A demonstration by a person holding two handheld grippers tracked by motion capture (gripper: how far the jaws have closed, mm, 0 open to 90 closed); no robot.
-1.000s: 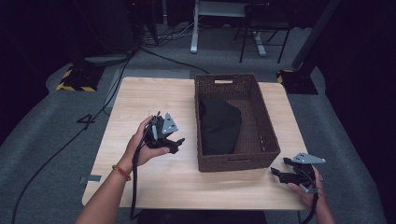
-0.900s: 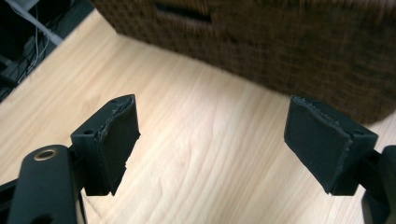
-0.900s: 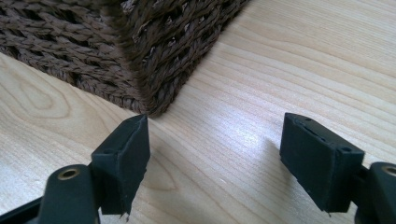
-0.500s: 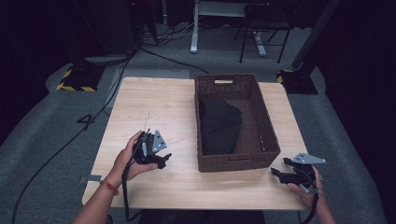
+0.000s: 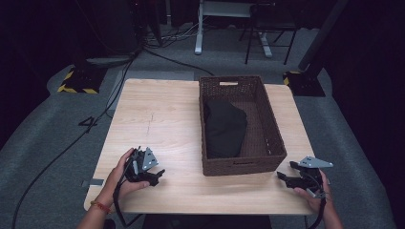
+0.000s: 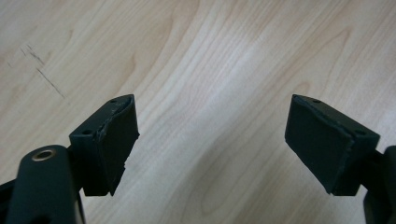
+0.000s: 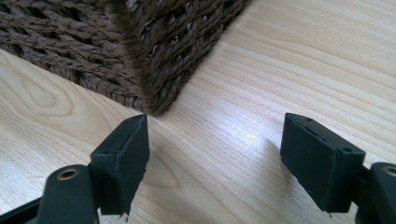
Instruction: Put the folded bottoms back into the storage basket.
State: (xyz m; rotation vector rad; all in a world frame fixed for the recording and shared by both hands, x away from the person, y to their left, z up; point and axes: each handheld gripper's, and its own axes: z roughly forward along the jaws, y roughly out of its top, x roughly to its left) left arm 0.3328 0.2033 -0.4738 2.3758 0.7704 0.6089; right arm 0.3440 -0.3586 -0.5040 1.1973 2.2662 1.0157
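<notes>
A brown wicker basket (image 5: pixel 270 124) stands on the right half of the wooden table (image 5: pixel 162 109), and a black cloth (image 5: pixel 223 126) lies inside it. My left gripper (image 5: pixel 160 174) rests low over the table's near left part, held by a hand, well left of the basket. Its jaws stand open over bare wood in the left gripper view (image 6: pixel 212 140). My right gripper (image 5: pixel 282 177) sits at the near right edge, just off the basket's near right corner (image 7: pixel 149 100). Its jaws are open too (image 7: pixel 215 154), with nothing between them.
Beyond the table lies grey carpet with cables (image 5: pixel 71 143), a yellow-black striped base (image 5: pixel 76 88) at the far left, and a white desk frame (image 5: pixel 198 45) and a chair (image 5: pixel 267 28) at the back. The table's left half is bare wood.
My left gripper has come down and toward the near left edge of the table. The right gripper, the basket and the cloth have stayed where they were.
</notes>
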